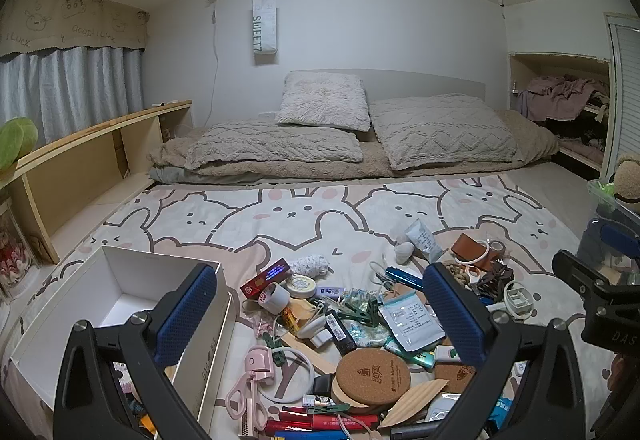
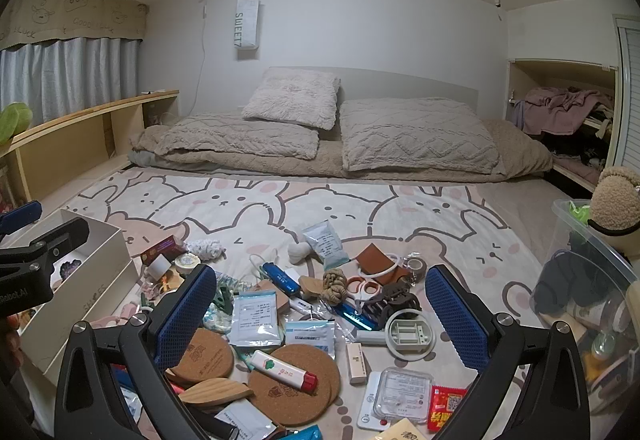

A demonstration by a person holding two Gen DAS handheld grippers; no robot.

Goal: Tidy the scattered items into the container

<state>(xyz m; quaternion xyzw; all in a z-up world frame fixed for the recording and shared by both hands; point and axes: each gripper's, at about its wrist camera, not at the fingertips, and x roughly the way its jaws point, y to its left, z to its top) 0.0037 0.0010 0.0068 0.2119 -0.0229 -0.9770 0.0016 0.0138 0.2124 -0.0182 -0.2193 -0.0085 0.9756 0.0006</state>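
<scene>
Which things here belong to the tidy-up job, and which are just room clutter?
Job:
- white box, the container
- scattered pile: cork coasters, pink eyelash curler, blue-white sachet, brown hair claw
- left gripper and right gripper, both open, empty

Just lying about:
- pillows
- curtain
- clear plastic bin

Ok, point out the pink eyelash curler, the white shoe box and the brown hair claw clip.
pink eyelash curler [image 1: 249, 392], left wrist view, on its pink handles.
white shoe box [image 1: 120, 272], left wrist view, on its inner back wall.
brown hair claw clip [image 2: 394, 298], right wrist view, on its arched back.
</scene>
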